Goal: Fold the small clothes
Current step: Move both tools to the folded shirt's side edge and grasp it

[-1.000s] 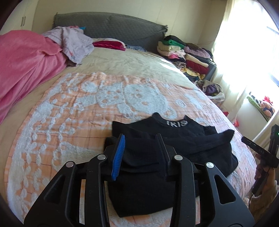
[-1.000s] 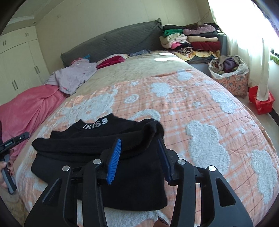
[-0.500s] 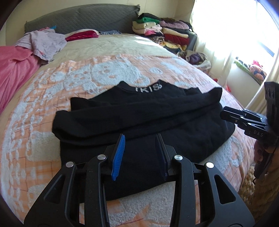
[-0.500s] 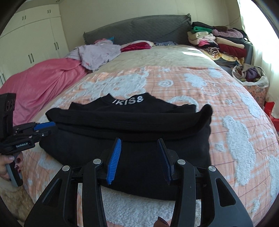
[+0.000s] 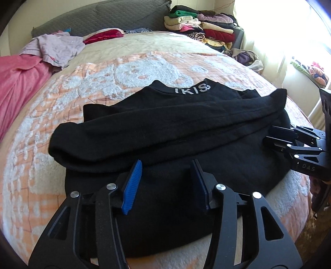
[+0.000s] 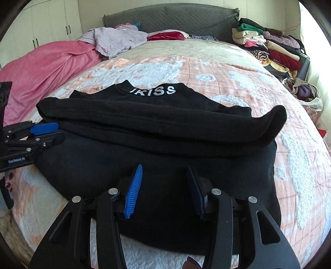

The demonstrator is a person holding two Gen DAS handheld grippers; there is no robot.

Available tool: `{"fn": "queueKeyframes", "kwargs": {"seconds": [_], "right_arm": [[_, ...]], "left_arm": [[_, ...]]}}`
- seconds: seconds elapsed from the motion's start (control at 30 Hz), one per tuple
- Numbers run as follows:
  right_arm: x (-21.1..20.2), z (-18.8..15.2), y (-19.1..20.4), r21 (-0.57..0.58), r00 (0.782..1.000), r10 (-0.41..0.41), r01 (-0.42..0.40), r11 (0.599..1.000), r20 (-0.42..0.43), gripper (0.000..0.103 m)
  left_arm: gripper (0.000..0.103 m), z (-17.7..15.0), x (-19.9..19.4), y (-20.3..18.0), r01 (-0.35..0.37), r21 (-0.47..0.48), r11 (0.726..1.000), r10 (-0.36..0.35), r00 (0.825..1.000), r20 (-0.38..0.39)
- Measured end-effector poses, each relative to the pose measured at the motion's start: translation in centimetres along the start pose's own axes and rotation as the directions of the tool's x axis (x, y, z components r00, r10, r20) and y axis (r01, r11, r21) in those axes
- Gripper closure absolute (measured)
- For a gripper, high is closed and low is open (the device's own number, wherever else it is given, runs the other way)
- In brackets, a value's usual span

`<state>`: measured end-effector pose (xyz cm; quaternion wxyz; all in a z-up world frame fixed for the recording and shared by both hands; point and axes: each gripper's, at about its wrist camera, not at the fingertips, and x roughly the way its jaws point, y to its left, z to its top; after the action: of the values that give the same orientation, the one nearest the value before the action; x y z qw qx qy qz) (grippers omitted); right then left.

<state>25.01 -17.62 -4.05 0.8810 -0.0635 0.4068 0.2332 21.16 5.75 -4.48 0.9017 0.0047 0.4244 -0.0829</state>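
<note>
A black knit top with white collar lettering (image 6: 157, 132) lies flat mid-way on the peach-and-white quilt (image 6: 238, 82), sleeves folded across; left gripper (image 5: 165, 182), jaws just widened, and right gripper (image 6: 163, 186) hover spread over its hem, empty; a shallow pinch risks catching one layer, dragging the sleeves askew

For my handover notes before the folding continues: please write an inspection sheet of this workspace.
Surface: bed with orange-and-white blanket, soft.
Job's things: black top, sleeves folded across the body, collar lettering facing up.
Clutter: pink blanket, lilac garment, stack of folded clothes, bag of clothes.
Grippers: left gripper with jaws just opening, right gripper open; both over the top's near hem, nothing between the jaws.
Cables: nothing seen.
Surroundings: grey headboard, wardrobe, bright window.
</note>
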Motion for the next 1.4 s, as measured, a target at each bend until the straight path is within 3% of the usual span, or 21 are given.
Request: {"fn": "queueKeyframes", "kwargs": {"seconds": [0.37, 0.53, 0.6, 0.77, 0.97, 1.07, 1.1, 1.17, 1.33, 1.4], "right_arm": [[1.9, 3.4, -1.3, 0.006, 0.999, 0.038, -0.038, 0.999, -0.002, 0.059], [2.7, 5.0, -2.1, 0.023, 1.0, 0.019, -0.019, 1.0, -0.004, 0.056], [2.7, 5.5, -2.4, 0.03, 1.0, 0.017, -0.017, 0.999, 0.005, 0.056], [2.1, 6.4, -3.7, 0.06, 0.999, -0.016, 0.014, 0.998, 0.045, 0.047], [0.2, 6.4, -7.2, 0.168, 0.991, -0.087, 0.069, 0.983, 0.106, 0.046], [-0.2, 6.2, -9.4, 0.206, 0.978, -0.186, 0.165, 0.965, 0.091, 0.046], [-0.2, 6.0, -9.9, 0.196, 0.967, -0.245, 0.227, 0.954, 0.071, 0.046], [0.2, 5.7, -10.5, 0.165, 0.957, -0.287, 0.276, 0.947, 0.044, 0.046], [1.5, 5.4, -12.6, 0.236, 0.981, -0.195, 0.185, 0.954, 0.016, 0.046], [2.4, 5.4, -13.4, 0.267, 0.988, -0.151, 0.145, 0.953, 0.003, 0.046]], "left_arm": [[0.059, 3.6, 2.4, 1.1, -0.029, 0.047, 0.998, 0.029, 1.0, -0.007], [0.056, 5.0, 2.5, 2.8, -0.005, -0.02, 1.0, 0.005, 1.0, -0.001], [0.048, 5.2, 1.6, 3.6, 0.001, -0.054, 0.999, 0.001, 0.999, 0.036], [0.048, 5.8, -0.5, 6.7, -0.014, -0.137, 0.99, 0.027, 0.995, 0.099], [0.046, 5.3, -1.4, 10.6, -0.034, -0.235, 0.971, 0.055, 0.995, 0.086], [0.046, 4.6, -0.2, 11.9, -0.047, -0.276, 0.96, 0.06, 0.997, 0.038], [0.046, 4.5, 0.1, 12.1, -0.05, -0.281, 0.958, 0.06, 0.998, 0.025], [0.046, 4.2, 0.8, 12.5, -0.054, -0.291, 0.955, 0.059, 0.998, 0.009], [0.047, 4.0, 1.7, 12.4, -0.027, -0.299, 0.954, 0.03, 1.0, 0.007], [0.052, 4.0, 2.1, 12.3, -0.015, -0.298, 0.954, 0.017, 1.0, 0.005]]}}
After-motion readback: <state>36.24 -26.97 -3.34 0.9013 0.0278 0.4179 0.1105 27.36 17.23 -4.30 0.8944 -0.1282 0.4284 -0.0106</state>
